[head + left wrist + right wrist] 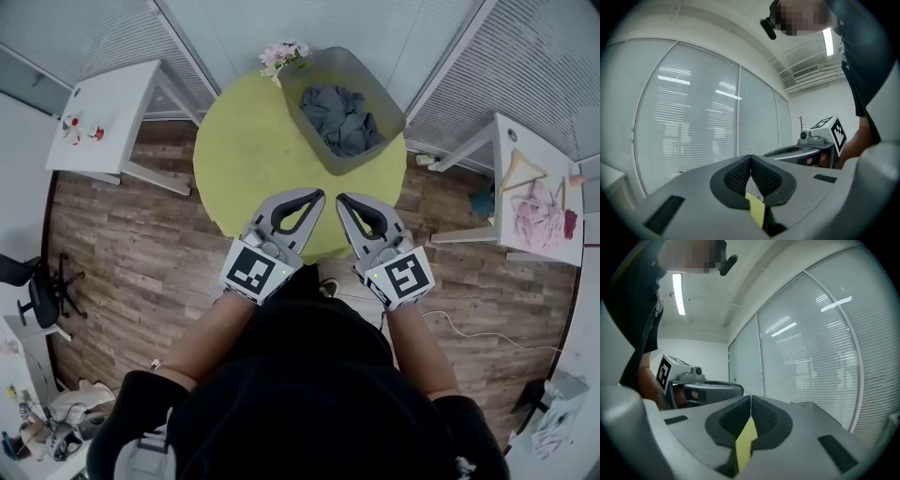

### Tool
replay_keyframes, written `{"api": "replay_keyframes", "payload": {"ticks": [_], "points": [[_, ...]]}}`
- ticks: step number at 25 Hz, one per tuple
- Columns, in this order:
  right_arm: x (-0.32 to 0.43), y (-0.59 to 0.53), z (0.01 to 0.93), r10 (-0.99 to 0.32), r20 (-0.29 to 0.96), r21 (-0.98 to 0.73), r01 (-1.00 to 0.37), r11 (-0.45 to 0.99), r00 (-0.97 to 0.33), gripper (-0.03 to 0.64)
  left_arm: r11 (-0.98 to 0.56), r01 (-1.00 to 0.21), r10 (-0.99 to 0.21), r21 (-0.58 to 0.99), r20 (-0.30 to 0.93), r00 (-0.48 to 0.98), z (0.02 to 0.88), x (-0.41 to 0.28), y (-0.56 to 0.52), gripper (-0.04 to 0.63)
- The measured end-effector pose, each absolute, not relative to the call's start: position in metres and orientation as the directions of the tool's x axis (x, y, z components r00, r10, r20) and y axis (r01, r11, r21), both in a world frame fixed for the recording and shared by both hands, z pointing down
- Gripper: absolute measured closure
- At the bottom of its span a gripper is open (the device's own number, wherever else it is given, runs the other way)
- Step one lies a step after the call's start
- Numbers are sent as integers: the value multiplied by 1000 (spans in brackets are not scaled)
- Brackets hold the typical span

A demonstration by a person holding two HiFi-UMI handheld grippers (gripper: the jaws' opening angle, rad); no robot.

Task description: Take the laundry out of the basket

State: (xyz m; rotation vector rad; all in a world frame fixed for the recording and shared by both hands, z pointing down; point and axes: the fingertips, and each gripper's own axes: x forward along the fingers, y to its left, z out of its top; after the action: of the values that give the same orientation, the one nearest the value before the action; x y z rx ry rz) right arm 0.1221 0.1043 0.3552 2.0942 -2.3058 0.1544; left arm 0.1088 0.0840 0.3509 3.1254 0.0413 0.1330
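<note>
In the lower middle of the head view, the left hand-held gripper (314, 197) and the right hand-held gripper (344, 201) sit side by side over the near edge of the round yellow-green worktop (244, 159), each with its jaws pressed together on nothing. Past bare worktop, the grey basket (386, 105) stands at the far edge, upper centre, with dark grey laundry (342, 120) heaped inside and flowers (284, 54) just beside its left corner. At the right edge, a white side worktop (553, 159) bears a pink garment (536, 217) and a hanger (523, 169).

Grey laundry (343, 120) in grey basket (382, 94) on yellow-green table (246, 150).
</note>
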Motion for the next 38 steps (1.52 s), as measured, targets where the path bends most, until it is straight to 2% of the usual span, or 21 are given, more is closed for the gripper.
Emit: {"api": "replay_keyframes", "payload": {"ticks": [22, 31, 38], "points": [[202, -28, 384, -970, 240, -46, -999, 22, -32, 594, -997, 75, 76, 17, 95, 993, 370, 186, -50, 586], [259, -58, 401, -958, 285, -58, -998, 18, -34, 592, -1000, 9, 11, 25, 87, 996, 386, 231, -85, 586], [302, -84, 443, -922, 382, -99, -995, 21, -57, 592, -997, -73, -73, 6, 86, 994, 399, 265, -110, 586]]}}
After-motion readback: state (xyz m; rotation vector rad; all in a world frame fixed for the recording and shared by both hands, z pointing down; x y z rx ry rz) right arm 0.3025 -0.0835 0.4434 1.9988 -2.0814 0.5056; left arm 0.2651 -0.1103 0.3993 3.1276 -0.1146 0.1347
